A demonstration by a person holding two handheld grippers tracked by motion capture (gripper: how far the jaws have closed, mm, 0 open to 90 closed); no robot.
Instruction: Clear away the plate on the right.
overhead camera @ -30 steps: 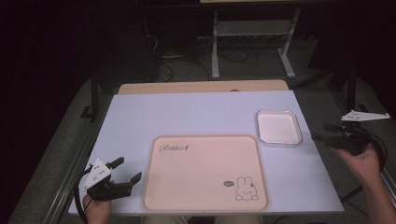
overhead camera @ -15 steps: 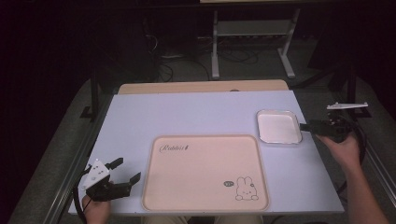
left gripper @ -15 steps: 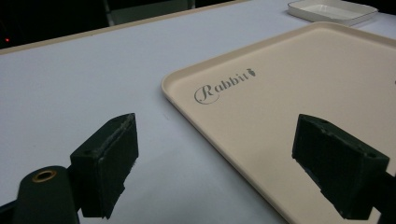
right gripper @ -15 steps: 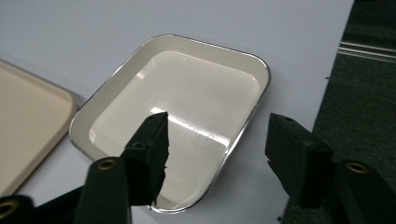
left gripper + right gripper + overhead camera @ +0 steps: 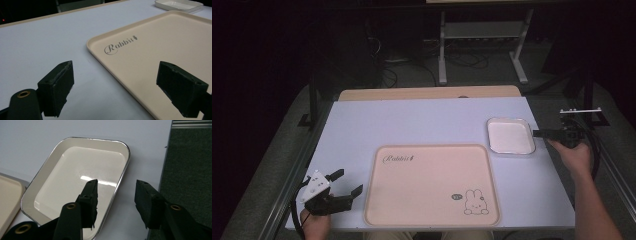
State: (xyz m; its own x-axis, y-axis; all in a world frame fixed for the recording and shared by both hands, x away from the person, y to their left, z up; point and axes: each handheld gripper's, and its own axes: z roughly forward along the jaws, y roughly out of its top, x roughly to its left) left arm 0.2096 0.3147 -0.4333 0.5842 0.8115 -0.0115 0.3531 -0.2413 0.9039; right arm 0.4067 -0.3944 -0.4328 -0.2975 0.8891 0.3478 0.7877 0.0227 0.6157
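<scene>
A small white enamel tray (image 5: 510,136) lies at the table's right side. My right gripper (image 5: 537,133) reaches in from the right, level with its rim. In the right gripper view the jaws straddle the tray's (image 5: 75,182) right rim, one over the inside and one outside. My right gripper (image 5: 116,185) has just been closing, and a gap still shows on both sides of the rim. A large beige tray (image 5: 432,182) with a rabbit print lies at the front centre. My left gripper (image 5: 348,181) rests at the front left, open and with nothing in it (image 5: 117,75), beside the beige tray (image 5: 162,50).
The pale blue table (image 5: 412,120) ends just right of the white tray, with dark carpet (image 5: 190,157) below. A wooden strip (image 5: 427,93) runs along the far edge. A metal rack (image 5: 482,30) stands behind the table.
My right hand has moved left and down, from off the table's right edge to the white tray's right rim. The left gripper has stayed put.
</scene>
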